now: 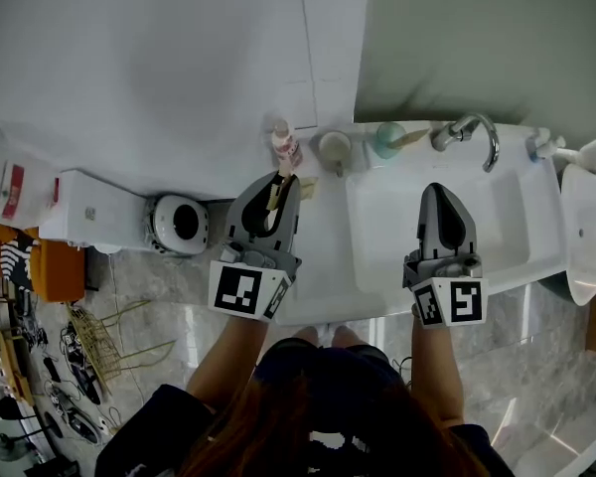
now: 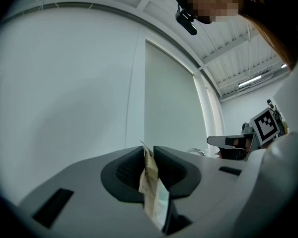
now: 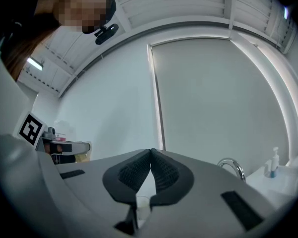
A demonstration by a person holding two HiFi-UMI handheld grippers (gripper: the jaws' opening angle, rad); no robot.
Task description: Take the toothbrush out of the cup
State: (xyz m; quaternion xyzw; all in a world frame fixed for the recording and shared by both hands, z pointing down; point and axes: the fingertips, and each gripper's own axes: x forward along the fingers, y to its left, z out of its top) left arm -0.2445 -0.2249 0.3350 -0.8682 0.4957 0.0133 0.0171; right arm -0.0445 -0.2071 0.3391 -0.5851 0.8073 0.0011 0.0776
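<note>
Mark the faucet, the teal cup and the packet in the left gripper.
faucet [image 1: 472, 123], head view, top of its curved spout.
teal cup [image 1: 385, 140], head view, its side wall.
packet [image 2: 150, 180], left gripper view, its beige part.

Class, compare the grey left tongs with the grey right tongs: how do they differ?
The grey left tongs clamp a beige wrapped item; the grey right tongs are shut, empty. The left sits beside the white sink basin; the right above it. Both bear marker cubes.

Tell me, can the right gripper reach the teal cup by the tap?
Probably, once opened: the right gripper is shut and empty over the sink, with nothing between it and the cup.
</note>
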